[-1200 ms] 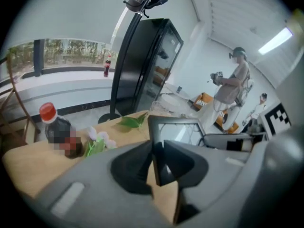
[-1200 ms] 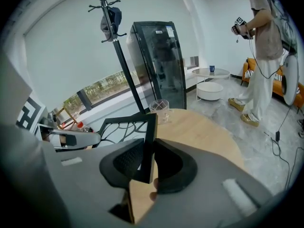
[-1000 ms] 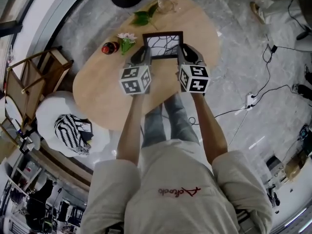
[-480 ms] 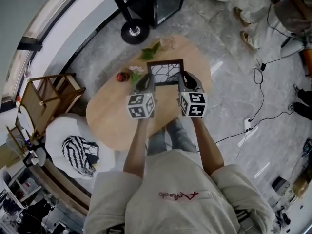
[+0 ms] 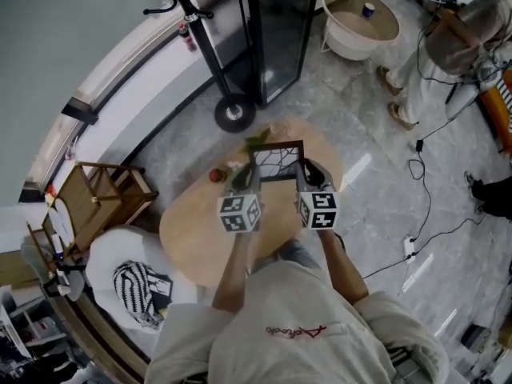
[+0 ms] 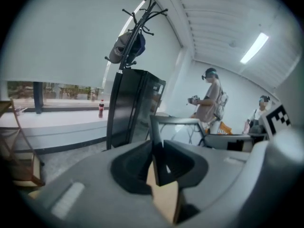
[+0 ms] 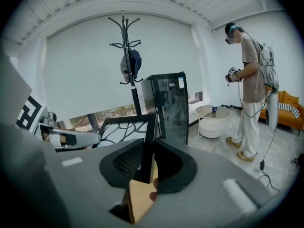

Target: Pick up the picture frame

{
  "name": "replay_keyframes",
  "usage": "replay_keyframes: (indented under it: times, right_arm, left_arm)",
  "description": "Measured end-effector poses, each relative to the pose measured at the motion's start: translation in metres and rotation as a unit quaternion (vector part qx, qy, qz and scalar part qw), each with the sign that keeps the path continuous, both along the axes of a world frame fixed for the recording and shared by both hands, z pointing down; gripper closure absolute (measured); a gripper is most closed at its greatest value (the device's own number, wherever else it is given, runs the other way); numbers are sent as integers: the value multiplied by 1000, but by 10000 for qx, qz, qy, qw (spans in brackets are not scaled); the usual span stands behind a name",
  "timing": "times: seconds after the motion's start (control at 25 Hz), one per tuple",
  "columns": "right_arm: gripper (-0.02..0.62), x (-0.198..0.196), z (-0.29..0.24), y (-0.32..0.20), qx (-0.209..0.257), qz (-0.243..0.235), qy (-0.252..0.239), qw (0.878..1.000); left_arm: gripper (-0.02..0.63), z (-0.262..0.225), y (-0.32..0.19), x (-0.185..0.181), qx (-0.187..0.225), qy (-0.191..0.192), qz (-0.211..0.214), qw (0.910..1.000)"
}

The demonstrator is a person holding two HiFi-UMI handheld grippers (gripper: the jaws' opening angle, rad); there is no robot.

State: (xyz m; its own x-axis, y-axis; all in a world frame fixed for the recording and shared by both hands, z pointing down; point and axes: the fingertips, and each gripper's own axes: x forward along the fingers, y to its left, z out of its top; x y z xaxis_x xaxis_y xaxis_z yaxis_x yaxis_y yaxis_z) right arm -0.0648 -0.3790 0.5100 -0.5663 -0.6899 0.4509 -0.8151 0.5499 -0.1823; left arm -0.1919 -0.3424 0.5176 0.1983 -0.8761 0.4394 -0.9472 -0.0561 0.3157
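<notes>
The picture frame [image 5: 276, 162] is dark brown with a branch-pattern insert, and it hangs in the air above the oval wooden table [image 5: 196, 238]. My left gripper [image 5: 245, 180] is shut on its left edge and my right gripper [image 5: 309, 174] is shut on its right edge. In the left gripper view the frame's side bar [image 6: 155, 132] stands pinched between the dark pads of that gripper [image 6: 156, 151]. In the right gripper view the frame [image 7: 124, 128] stretches off to the left, with the gripper [image 7: 149, 159] clamped on its near bar.
A small red bottle [image 5: 217, 175] and a leafy flower [image 5: 256, 141] lie on the table below. Beyond it are a coat stand's base [image 5: 234, 112], a black cabinet [image 5: 282, 30], a round white side table [image 5: 360, 18] and a standing person [image 5: 452, 42]. At left are a wooden chair [image 5: 104, 194] and a white seat [image 5: 120, 262].
Both grippers have risen together with the frame held between them. The table now lies further below and looks smaller, and more of the room shows.
</notes>
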Motion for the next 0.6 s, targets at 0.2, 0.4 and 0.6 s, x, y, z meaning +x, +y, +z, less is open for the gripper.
replay_keyframes:
  times: [0.2,0.4,0.6]
  right_arm:
    - [519,8,-46,21,301,-14,-79,9995]
    - [518,8,-85,26,602,-65,-165,9980]
    - [518,7,-116,31,855,-121,-194,9961]
  left_arm:
    - [532,-47,20,8,284,-115,11,9995]
    - [532,-87,24,8,568,-231,21,9981]
    - [532,-116,30,7,804,-267,-50,9964]
